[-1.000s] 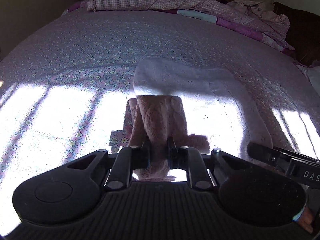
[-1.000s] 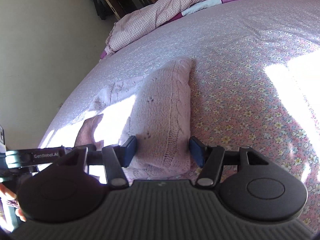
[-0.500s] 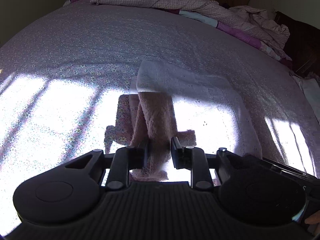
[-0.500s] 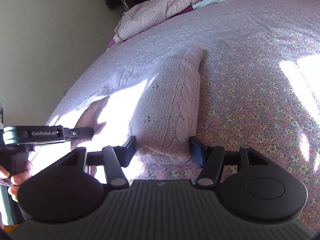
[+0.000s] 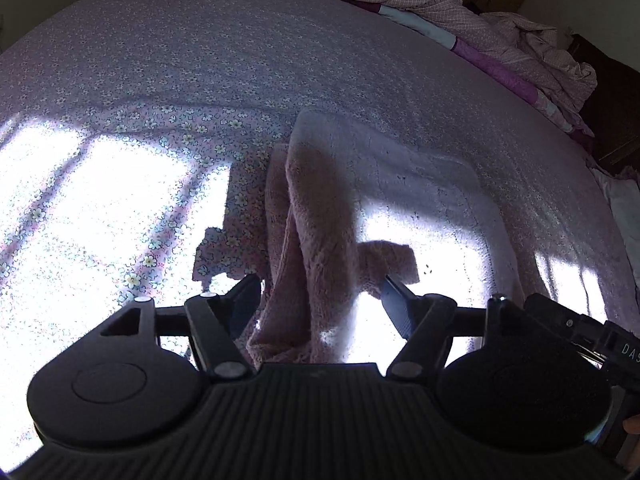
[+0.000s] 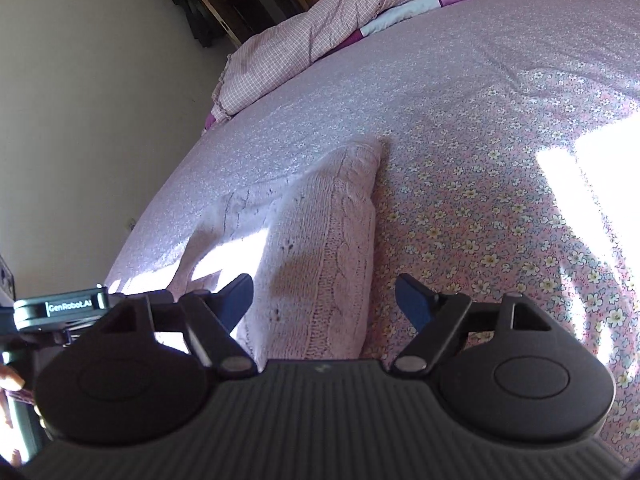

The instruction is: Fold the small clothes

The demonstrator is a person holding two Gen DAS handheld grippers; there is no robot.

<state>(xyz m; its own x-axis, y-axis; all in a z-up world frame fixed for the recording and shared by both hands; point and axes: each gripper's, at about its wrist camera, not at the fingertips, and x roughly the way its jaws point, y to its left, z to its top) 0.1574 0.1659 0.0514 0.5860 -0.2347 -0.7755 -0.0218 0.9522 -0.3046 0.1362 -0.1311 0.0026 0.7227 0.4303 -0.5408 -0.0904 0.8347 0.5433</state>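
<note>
Sweater [image 6: 320, 264] lies on floral sheet [image 6: 500, 200] between both wide-open, empty tools [image 5: 320, 300] [image 6: 324, 300], quilt [image 6: 320, 28] beyond.

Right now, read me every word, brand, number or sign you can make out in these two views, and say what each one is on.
"GenRobot.AI" – white print on the black bar of the left gripper, seen at the left edge of the right wrist view.
"DAS" – white letters on the black body of the right gripper, cut off at the left wrist view's right edge.
No readable text on the pink knit sweater or floral bedsheet.
</note>
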